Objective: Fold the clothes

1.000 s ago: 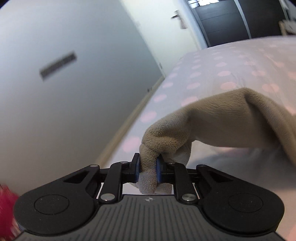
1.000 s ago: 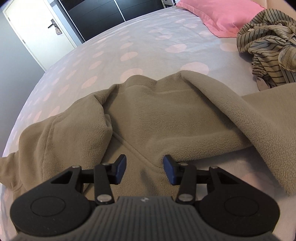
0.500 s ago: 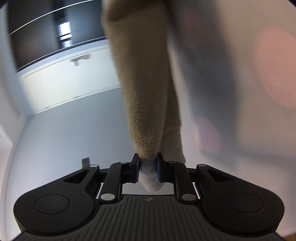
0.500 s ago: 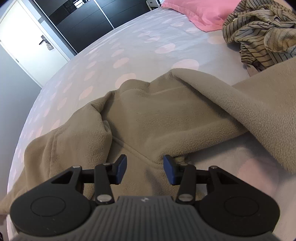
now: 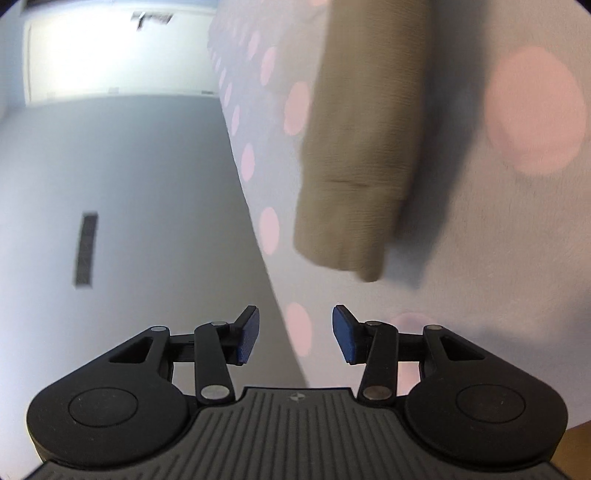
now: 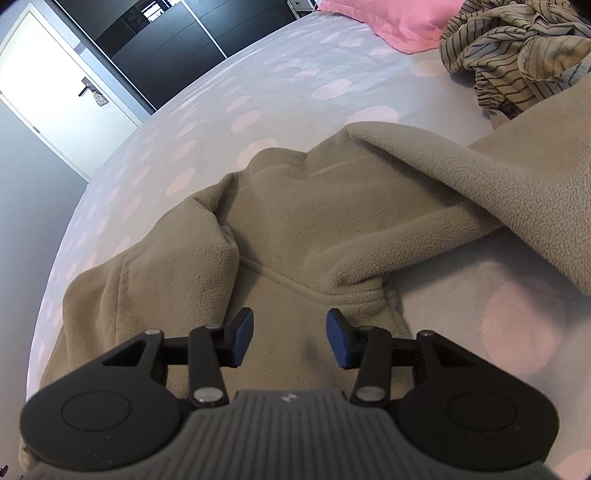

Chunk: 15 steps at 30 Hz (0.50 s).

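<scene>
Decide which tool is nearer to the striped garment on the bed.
Right. The right tool hovers over the beige fleece, with the striped garment beyond it. The left tool, opening, shows only a fleece sleeve.

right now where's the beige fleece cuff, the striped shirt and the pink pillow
beige fleece cuff (image 5: 343, 236), left wrist view, hemmed end of sleeve
striped shirt (image 6: 509, 48), right wrist view, middle of crumpled heap
pink pillow (image 6: 391, 22), right wrist view, near corner

The fleece top (image 6: 295, 221) is plain beige. The bed (image 6: 258, 85) sheet is pale lilac with pink dots. The pillow (image 6: 388, 22) is pink; the crumpled garment (image 6: 517, 48) is beige with dark stripes.
</scene>
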### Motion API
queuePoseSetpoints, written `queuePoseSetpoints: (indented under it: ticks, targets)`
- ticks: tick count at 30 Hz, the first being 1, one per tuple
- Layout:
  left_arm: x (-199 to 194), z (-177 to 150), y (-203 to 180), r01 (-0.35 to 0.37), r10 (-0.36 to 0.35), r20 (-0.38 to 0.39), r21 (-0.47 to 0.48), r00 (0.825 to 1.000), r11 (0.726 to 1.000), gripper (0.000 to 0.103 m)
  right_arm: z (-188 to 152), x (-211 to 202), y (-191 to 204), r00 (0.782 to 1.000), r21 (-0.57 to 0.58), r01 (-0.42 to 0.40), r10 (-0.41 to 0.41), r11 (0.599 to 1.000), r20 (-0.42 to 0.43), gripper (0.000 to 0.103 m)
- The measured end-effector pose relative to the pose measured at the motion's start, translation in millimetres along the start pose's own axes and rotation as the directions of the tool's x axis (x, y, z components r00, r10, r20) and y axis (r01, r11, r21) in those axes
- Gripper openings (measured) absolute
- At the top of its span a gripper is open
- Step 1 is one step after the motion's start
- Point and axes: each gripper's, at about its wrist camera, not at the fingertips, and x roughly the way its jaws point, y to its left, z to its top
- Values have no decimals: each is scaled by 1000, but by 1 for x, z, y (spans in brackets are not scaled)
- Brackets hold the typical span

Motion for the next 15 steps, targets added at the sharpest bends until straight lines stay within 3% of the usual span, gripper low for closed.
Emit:
queuePoseSetpoints:
  ticks: [2, 4, 6, 7, 11, 15]
  targets:
    - [-4, 1, 18, 41, -42, -9, -128, 999, 991, 45, -2, 0, 1, 1000, 2, -4, 4, 1000, -3, 48]
    - [-7, 1, 35, 80, -86, -12, -256, 996, 963, 46, -4, 0, 3, 1000, -3, -6, 6, 1000, -7, 48]
    - [-15, -11, 55, 129, -142, 2, -434, 990, 892, 46, -6, -1, 5, 1000, -9, -7, 7, 1000, -10, 48]
    - [-14, -12, 65, 159, -172, 22, -516, 985, 841, 46, -8, -1, 6, 1000, -10, -6, 6, 1000, -10, 48]
    - [-5, -16, 94, 286, -276, 147, -766, 950, 576, 52, -13, -1, 7, 1000, -5, -2, 2, 1000, -17, 48]
    - [10, -19, 111, 401, -330, 313, -883, 890, 243, 66, -18, -3, 8, 1000, 7, 2, -2, 1000, -14, 48]
